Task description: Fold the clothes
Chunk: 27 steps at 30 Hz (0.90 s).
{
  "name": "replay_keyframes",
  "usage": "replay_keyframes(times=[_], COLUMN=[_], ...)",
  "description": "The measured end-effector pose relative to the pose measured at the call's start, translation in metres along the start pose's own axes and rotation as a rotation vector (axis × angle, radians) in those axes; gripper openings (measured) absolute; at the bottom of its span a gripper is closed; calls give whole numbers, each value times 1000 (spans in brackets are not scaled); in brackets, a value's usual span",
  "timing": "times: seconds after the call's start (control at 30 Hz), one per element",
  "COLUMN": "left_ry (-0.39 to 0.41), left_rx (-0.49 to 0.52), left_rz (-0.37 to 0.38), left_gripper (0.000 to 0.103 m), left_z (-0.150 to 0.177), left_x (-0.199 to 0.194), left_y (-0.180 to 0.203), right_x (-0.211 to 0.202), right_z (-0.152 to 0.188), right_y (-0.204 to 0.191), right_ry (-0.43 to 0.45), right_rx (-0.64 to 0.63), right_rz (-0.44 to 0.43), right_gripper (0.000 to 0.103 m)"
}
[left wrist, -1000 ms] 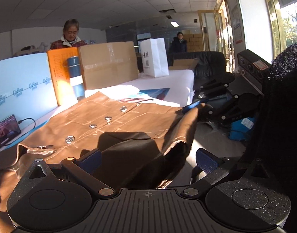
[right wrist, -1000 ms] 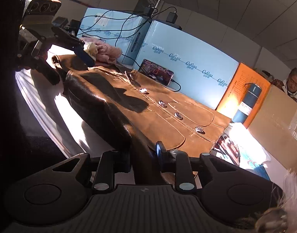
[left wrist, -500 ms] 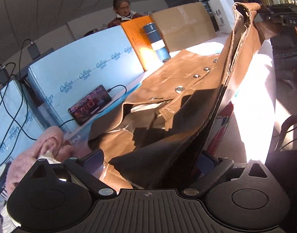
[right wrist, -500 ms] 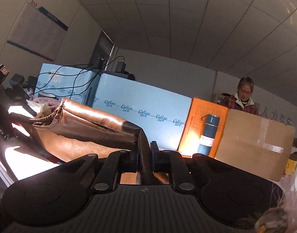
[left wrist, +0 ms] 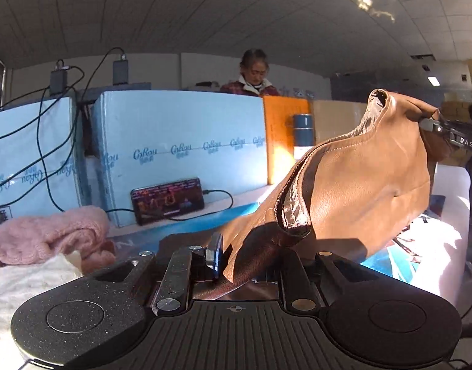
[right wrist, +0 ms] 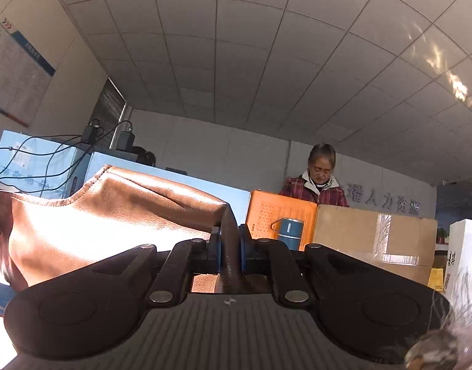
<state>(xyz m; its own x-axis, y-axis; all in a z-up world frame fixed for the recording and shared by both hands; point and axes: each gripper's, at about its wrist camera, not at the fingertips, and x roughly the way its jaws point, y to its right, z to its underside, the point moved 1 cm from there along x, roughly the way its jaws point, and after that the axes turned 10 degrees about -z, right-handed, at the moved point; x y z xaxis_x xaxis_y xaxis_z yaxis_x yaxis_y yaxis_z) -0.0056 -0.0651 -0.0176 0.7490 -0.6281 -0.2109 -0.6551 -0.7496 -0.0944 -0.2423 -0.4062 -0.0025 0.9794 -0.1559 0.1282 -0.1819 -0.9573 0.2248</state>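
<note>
Brown leather jacket (left wrist: 353, 185) lifted off the tabletop (left wrist: 445, 240), stretched between both grippers, lower part draping toward the surface. Left gripper (left wrist: 236, 262): fingers have just been closing, now clamped on a fold of jacket edge. Right gripper (right wrist: 229, 246): fingers pinched tight on the jacket's other end. Pink knit garment (left wrist: 51, 237) heaped at left beside a white knit one (left wrist: 23, 283). Phone (left wrist: 167, 200) propped against blue foam panel (left wrist: 180, 141). Person (left wrist: 254, 75) stands behind the panels.
</note>
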Motion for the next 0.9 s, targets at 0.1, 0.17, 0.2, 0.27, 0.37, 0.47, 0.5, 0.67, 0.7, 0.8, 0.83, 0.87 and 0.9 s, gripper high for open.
replay_keyframes(times=[0.1, 0.17, 0.2, 0.27, 0.37, 0.47, 0.5, 0.67, 0.7, 0.8, 0.83, 0.87, 0.9], left_ry=[-36, -60, -71, -98, -167, -242, -265, -368, -386, -404, -396, -383, -372], left_rx=[-120, -184, -202, -216, -268, -329, -340, -406, -423, -488, -512, -536, -561], left_rz=[-4, -3, -7, -23, -36, -37, -37, -30, -30, -54, -48, -45, -40], left_gripper=[16, 16, 16, 16, 16, 16, 16, 20, 28, 47, 48, 53, 59], left_z=[-14, -23, -27, -32, -34, -30, -28, -8, -4, 5, 7, 7, 8], left_x=[20, 35, 44, 64, 97, 131, 140, 166, 168, 167, 165, 163, 161], left_y=[-11, -20, -23, -27, -35, -46, -48, -58, -61, -71, -75, -78, -81], right_x=[32, 56, 67, 93, 125, 156, 165, 208, 220, 228, 228, 228, 226], right_z=[1, 2, 3, 5, 11, 21, 24, 54, 61, 75, 79, 82, 84], right_y=[2, 7, 12, 18, 29, 37, 39, 49, 48, 48, 50, 54, 61], right_ry=[-20, -38, -48, -78, -151, -226, -253, -420, -441, -447, -450, -457, -460], right_rx=[-11, 11, 31, 77, 150, 175, 179, 303, 339, 403, 422, 444, 478], right_rz=[37, 58, 65, 77, 81, 77, 75, 44, 39, 59, 70, 82, 101], right_gripper=[10, 10, 10, 10, 10, 10, 10, 16, 18, 33, 44, 54, 59])
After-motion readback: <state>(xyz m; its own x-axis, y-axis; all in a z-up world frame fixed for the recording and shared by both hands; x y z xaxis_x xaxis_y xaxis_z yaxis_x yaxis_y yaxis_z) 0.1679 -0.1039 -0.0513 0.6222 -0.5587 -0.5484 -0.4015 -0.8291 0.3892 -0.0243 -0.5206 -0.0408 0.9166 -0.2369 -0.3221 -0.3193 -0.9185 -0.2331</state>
